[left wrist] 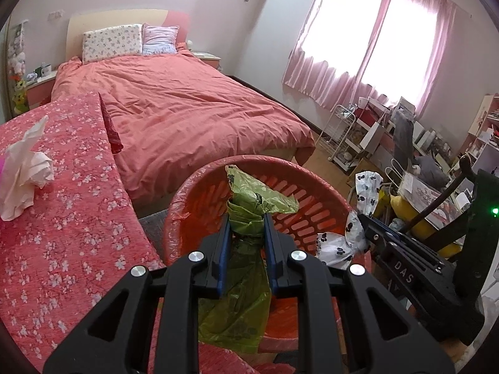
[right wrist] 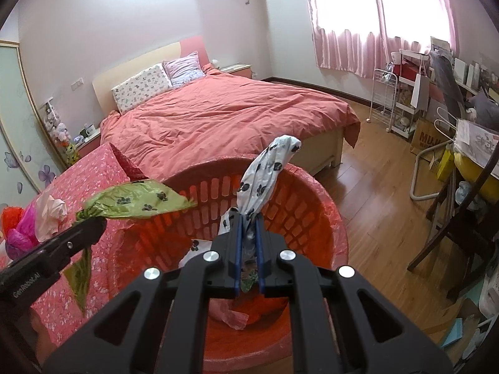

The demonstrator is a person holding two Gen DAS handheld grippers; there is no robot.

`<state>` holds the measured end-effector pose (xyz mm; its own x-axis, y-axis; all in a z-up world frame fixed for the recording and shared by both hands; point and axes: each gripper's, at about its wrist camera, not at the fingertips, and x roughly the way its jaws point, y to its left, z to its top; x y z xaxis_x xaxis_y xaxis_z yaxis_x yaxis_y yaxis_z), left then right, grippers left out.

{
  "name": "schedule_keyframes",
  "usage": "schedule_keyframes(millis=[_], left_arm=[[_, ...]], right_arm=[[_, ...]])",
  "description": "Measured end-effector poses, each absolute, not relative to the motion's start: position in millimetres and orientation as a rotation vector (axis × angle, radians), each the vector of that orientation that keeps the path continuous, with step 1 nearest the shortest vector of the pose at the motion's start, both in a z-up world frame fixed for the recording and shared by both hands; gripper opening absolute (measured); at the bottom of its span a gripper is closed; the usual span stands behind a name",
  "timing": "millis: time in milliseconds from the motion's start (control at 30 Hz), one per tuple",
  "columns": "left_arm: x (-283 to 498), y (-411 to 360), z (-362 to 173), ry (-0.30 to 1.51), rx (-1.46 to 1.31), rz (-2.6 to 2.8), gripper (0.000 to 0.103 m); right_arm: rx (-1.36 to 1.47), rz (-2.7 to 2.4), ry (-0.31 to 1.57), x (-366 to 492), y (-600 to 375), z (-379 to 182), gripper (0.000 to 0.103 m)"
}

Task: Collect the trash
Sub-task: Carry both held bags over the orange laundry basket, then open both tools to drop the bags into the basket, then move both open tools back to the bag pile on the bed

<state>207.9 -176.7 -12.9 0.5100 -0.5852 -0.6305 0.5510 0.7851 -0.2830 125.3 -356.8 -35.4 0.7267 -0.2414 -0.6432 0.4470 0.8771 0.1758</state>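
A red slatted basket (left wrist: 301,218) lined with a red plastic bag stands just below both grippers. My left gripper (left wrist: 247,221) is shut on a green paw-print plastic bag (left wrist: 254,198), which hangs over the basket's near left side. In the right wrist view my right gripper (right wrist: 248,218) is shut on a white paw-print bag (right wrist: 268,168) above the basket (right wrist: 299,215). The left gripper (right wrist: 99,222) and green bag (right wrist: 137,201) show at that view's left. The right gripper (left wrist: 363,222) and white bag (left wrist: 336,246) show at the left view's right.
A crumpled white tissue (left wrist: 25,168) lies on a pink floral cover (left wrist: 71,218) left of the basket, with pink and red plastic scraps (right wrist: 18,230) beside it. A bed (left wrist: 187,109) lies behind. A dark chair (right wrist: 461,224), wire cart (right wrist: 386,103) and cluttered desk stand right on wood floor.
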Motion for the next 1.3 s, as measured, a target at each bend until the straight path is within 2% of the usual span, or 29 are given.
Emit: schedule_keyframes(millis=[100,200,300,333,667,1033,1300], left_arm=[[208.9,-179.0,-15.4,0.785,-0.044,-0.683,0.021],[210.9,-182.2,-19.1,0.798,-0.038,-0.677,0.027],[210.9,-185.3,-23.0,0.81,-0.028,-0.675,0.033],[210.8,-184.8,-23.6,0.812,-0.026,-0.674,0.036],[210.0,-161.6,-22.9,0.8,0.006,-0.593,0.045],[211.0,-96.9,-17.6,0.782,0.018,-0.467,0.045],[193.4,-14.2,-8.7,0.727,0.031,-0.326,0.047]], right_arm=[[0.332,-0.393,0.655,125.2,-356.3,-37.3,0.013],[0.334,-0.394,0.659,126.3,-355.2,-39.3,0.025],[0.328,-0.397,0.664,126.7,-353.6,-41.4,0.031],[0.328,-0.397,0.666,126.7,-353.5,-41.8,0.031],[0.314,-0.406,0.669,125.4,-346.6,-39.8,0.037],[0.251,-0.322,0.672,144.8,-290.9,-25.3,0.039],[0.182,-0.19,0.695,170.4,-218.7,-20.7,0.042]])
